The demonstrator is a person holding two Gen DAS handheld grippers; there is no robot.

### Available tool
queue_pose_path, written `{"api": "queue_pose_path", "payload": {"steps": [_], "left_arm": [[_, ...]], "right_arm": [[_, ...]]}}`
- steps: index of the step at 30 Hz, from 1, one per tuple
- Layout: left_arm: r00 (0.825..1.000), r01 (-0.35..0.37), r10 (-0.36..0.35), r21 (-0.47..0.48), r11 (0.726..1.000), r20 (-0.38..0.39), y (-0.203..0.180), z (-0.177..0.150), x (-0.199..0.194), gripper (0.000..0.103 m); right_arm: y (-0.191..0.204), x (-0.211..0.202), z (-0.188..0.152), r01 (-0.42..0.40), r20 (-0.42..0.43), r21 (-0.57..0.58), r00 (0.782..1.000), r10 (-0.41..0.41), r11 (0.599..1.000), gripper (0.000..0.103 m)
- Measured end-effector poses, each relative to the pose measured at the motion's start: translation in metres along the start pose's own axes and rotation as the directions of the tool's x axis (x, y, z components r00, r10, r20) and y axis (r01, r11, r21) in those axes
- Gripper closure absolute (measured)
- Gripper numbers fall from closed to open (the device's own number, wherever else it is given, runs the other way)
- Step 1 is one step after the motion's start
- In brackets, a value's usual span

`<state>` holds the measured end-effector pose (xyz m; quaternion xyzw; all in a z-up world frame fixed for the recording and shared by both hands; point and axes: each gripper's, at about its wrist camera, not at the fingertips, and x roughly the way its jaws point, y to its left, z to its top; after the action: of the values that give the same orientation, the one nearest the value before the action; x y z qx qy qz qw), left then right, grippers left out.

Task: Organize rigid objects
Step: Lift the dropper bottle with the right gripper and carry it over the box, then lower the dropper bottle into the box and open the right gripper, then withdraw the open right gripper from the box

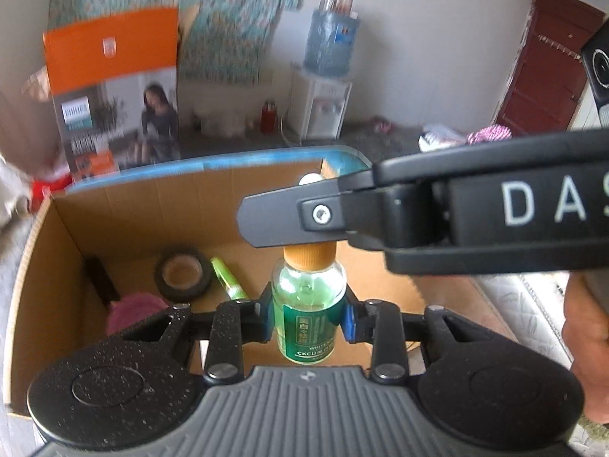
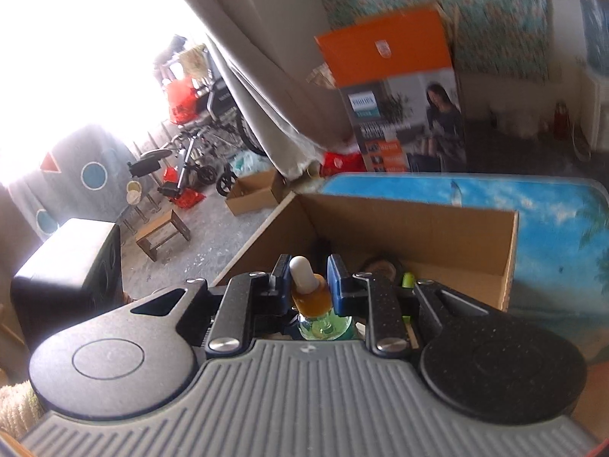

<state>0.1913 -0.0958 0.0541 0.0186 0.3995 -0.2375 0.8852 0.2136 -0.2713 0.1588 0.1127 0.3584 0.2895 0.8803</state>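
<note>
A small glass bottle (image 1: 307, 304) with green liquid and a green label is held up over the open cardboard box (image 1: 125, 224). The left gripper (image 1: 308, 318) squeezes the bottle's body from both sides, with its blue pads tight against the glass. The bottle stands upright between them.

The right gripper (image 2: 307, 278) comes in from the side, above the left one. Its fingers are close together and pinch the top of the bottle, at the orange cap (image 2: 310, 299) with the white rubber bulb (image 2: 300, 272) sticking up. So both grippers hold the same bottle, one low and one high.

Down inside the box, under the bottle, lie other things. A roll of black tape (image 1: 183, 275) lies flat on the box floor. Just beside the tape is a thin green tube (image 1: 227, 279). A pink fuzzy thing (image 1: 133, 310) sits near the tape, close to the left gripper. A dark stick-like thing (image 1: 101, 280) leans by the box wall.

Behind the box there is a blue board (image 2: 533, 205) with a sky picture on it. Farther back stands a tall orange and grey carton (image 1: 114, 91). A water dispenser (image 1: 323, 106) stands by the wall beyond the box.
</note>
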Motion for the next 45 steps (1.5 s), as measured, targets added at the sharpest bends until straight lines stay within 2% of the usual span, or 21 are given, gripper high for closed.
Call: {"api": "queue_pose_path", "payload": {"steps": [6,9,20,23,24,30,34,40,45], "left_arm": [[0.992,0.016,-0.022,-0.045,0.999,-0.122,0.012,-0.011,0.036,0.07],[0.988,0.023,-0.032,-0.064,0.998,-0.153,0.018,-0.015,0.046,0.069],[0.985,0.04,-0.053,-0.083,0.996,-0.163,0.019,-0.016,0.05,0.069],[0.986,0.05,-0.061,-0.076,0.996,-0.153,0.016,-0.013,0.05,0.062],[0.987,0.044,-0.054,-0.069,0.997,-0.148,0.015,-0.013,0.05,0.056],[0.997,0.022,-0.024,-0.028,0.999,-0.077,0.003,-0.013,0.03,0.036],[1.0,-0.013,0.013,0.016,1.0,-0.017,-0.007,-0.014,0.011,0.024],[0.997,-0.049,0.044,0.074,0.996,0.064,-0.019,-0.022,-0.032,0.015],[0.995,-0.044,0.037,0.064,0.997,0.096,-0.022,-0.036,-0.067,0.01]], "right_arm": [[-0.037,0.038,-0.021,-0.002,-0.079,0.088,0.997,0.009,0.996,0.084],[-0.047,0.052,-0.031,0.005,-0.116,0.106,0.993,0.007,0.994,0.084],[-0.055,0.074,-0.046,0.058,-0.199,0.07,0.979,-0.043,0.996,0.084],[-0.053,0.07,-0.047,0.059,-0.199,0.063,0.979,-0.045,0.996,0.082],[-0.052,0.068,-0.046,0.064,-0.195,0.056,0.979,-0.052,0.996,0.081],[-0.039,0.049,-0.044,0.106,-0.141,-0.005,0.984,-0.106,0.994,0.057],[-0.035,0.027,-0.045,0.108,-0.076,0.017,0.991,-0.107,0.994,0.049],[-0.029,-0.032,-0.055,0.098,0.091,0.105,0.99,-0.108,0.99,0.03],[-0.021,-0.072,-0.08,0.088,0.19,0.177,0.974,-0.122,0.98,0.023]]}}
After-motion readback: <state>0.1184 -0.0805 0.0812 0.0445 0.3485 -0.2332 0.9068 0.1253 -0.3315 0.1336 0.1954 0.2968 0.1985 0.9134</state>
